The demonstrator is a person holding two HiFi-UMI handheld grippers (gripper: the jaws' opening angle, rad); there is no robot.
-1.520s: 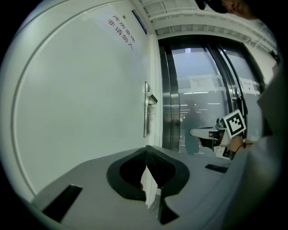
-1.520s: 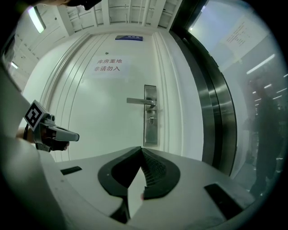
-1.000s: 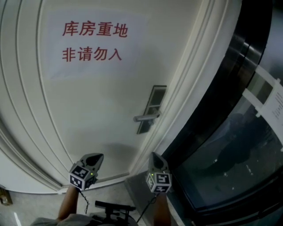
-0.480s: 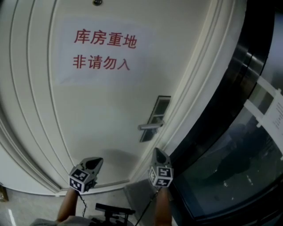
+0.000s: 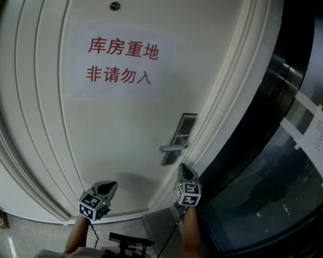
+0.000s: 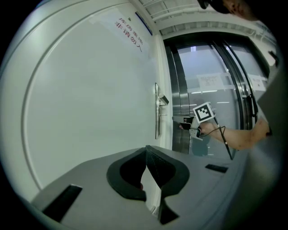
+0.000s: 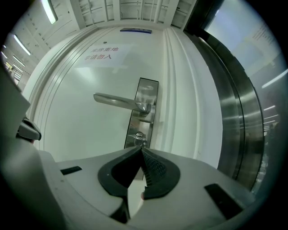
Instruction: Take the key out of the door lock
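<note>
The steel lock plate (image 7: 143, 112) with its lever handle (image 7: 118, 101) sits on the white door (image 5: 126, 121). A small key (image 7: 138, 136) sticks out of the keyhole under the handle. My right gripper (image 7: 141, 149) is shut and empty, its tips just short of the key and a little below it. In the head view the right gripper (image 5: 183, 167) points up at the lock plate (image 5: 179, 137). My left gripper (image 5: 111, 185) hangs lower and to the left, shut on nothing, apart from the door. The left gripper view shows the left gripper (image 6: 146, 149), and the right gripper (image 6: 194, 122) near the lock plate's edge (image 6: 157, 112).
A paper sign (image 5: 121, 60) with red characters hangs on the upper door. A white moulded frame (image 5: 222, 106) borders the door on the right, then a dark metal and glass wall (image 5: 272, 151). A peephole (image 5: 115, 6) is at the top.
My right gripper has risen toward the lock plate and now sits just under it. The left gripper has stayed about where it was. The head view has tilted slightly.
</note>
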